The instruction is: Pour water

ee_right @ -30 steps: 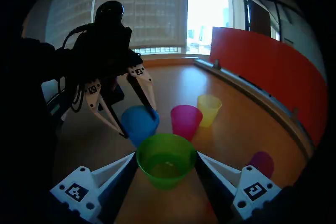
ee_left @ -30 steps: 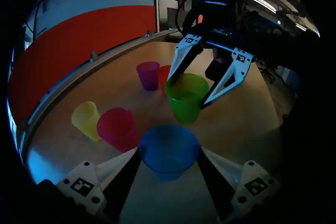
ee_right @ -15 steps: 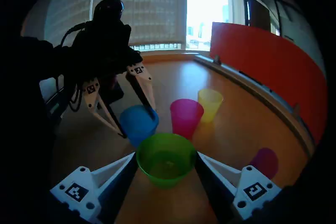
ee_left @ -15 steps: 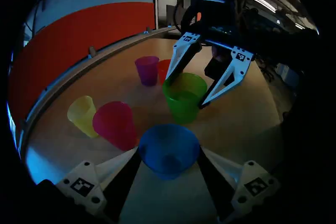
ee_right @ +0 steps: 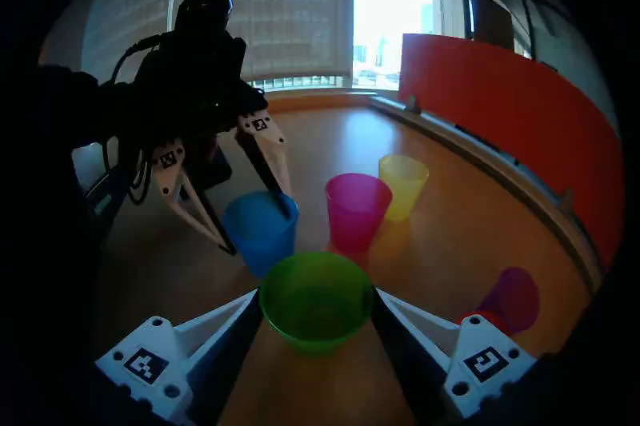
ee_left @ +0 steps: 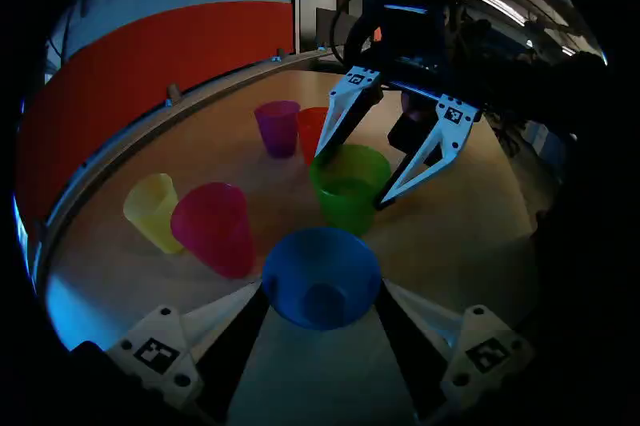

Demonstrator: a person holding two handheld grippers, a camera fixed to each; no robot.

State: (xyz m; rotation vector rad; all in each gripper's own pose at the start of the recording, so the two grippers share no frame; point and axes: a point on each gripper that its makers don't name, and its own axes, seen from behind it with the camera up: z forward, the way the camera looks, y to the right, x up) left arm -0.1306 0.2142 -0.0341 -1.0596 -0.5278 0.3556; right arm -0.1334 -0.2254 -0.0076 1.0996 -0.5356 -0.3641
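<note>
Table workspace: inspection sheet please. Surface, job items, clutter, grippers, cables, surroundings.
Surface: wooden table, no spills visible.
Job's things: blue cup and green cup, close together; liquid levels hard to tell.
Clutter: pink cup beside yellow cup; purple cup beside red cup.
Grippers: left gripper shut on blue cup; right gripper shut on green cup.
Cables: black cable looping off the left gripper's body.
Surroundings: orange panel along the table edge; bright window with blinds.
</note>
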